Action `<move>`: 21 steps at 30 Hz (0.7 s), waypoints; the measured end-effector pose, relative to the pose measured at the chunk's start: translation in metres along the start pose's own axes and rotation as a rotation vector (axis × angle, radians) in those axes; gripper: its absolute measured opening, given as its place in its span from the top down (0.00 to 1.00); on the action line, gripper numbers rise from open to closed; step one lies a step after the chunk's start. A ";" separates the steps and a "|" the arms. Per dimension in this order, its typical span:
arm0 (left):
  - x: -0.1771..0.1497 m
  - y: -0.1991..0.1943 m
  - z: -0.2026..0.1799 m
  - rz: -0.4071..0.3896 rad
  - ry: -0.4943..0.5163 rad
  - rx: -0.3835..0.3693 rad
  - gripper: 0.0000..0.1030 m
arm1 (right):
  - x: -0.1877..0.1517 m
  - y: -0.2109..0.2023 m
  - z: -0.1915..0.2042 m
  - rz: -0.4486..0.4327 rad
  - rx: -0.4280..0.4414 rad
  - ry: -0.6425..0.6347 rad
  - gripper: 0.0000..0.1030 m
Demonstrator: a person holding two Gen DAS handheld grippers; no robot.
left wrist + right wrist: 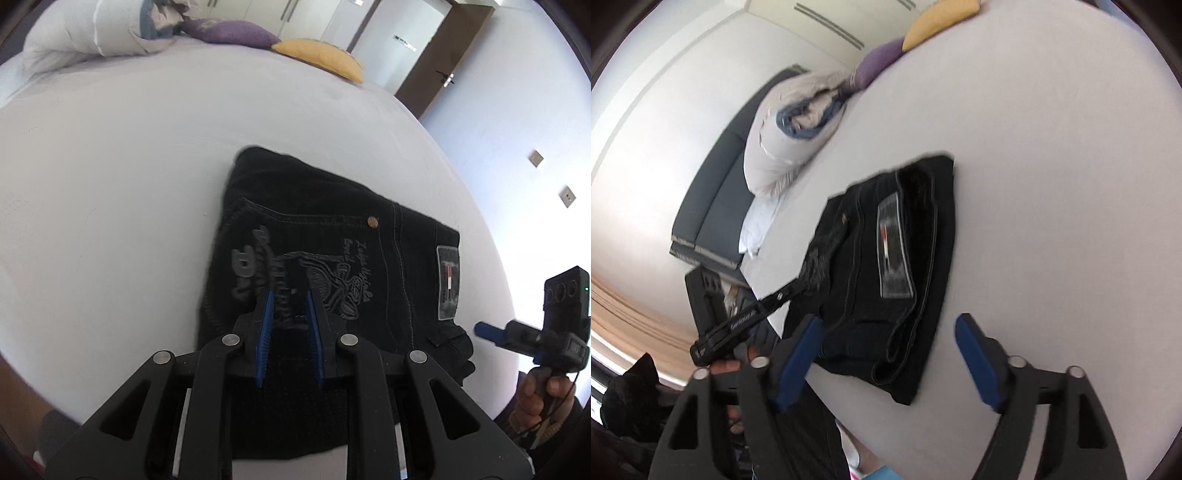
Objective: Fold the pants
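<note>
Pants [325, 258] lie in a compact dark bundle on the bed [110, 177], and we judge the folding close to done: we see stacked layers at the bundle's edge in the right wrist view, with the back pocket print and waistband patch facing up. What could remain is a last smoothing or squaring of the stack; we cannot tell whether another fold is meant.

Our left gripper [290, 321] sits over the near part of the bundle, jaws narrowed to a slim gap. Cloth shows between and beneath the blue pads, but we cannot tell whether they pinch it or just hang over it. Our right gripper [886, 354] stands wide open with nothing held, and the pants' near corner lies just ahead, between its 2 fingers.

On orientation: seen from the left gripper, the bundle's long axis runs from just under the jaws away and slightly left, with the waistband patch off to the right, toward the right gripper [532, 339]. Seen from the right gripper, the long axis runs from the near corner away ahead, tilted a little, with the left gripper [812, 273] touching or hovering at the bundle's left side.

Pillows [229, 31] are well beyond both grippers, at the far end of the bed.
</note>
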State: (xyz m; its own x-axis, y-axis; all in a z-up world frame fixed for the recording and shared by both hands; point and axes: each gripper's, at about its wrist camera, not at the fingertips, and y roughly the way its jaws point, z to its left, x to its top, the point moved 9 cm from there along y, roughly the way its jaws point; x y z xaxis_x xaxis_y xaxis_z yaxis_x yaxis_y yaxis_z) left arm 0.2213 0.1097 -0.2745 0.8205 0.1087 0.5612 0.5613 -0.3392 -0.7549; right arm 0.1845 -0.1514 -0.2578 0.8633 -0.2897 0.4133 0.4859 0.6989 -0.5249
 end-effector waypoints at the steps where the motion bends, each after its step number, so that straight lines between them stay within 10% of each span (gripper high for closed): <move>1: 0.005 -0.008 0.003 -0.009 -0.002 0.011 0.55 | 0.006 -0.003 -0.001 -0.009 -0.004 0.004 0.23; 3: 0.015 -0.019 0.017 -0.041 -0.022 0.018 0.01 | 0.016 -0.002 -0.004 -0.012 -0.007 0.017 0.23; 16: 0.032 0.018 0.033 0.217 0.065 -0.071 0.02 | 0.034 0.061 -0.034 0.121 -0.060 0.175 0.23; 21: 0.021 0.037 0.031 0.285 0.093 -0.049 0.31 | 0.038 0.072 -0.032 0.150 -0.048 0.186 0.34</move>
State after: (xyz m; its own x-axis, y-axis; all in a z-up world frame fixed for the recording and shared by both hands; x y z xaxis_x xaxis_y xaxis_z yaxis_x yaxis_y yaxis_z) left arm 0.2628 0.1286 -0.3009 0.9296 -0.0822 0.3593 0.3021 -0.3885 -0.8705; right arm 0.2566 -0.1327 -0.3041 0.9346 -0.3035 0.1856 0.3520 0.7130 -0.6064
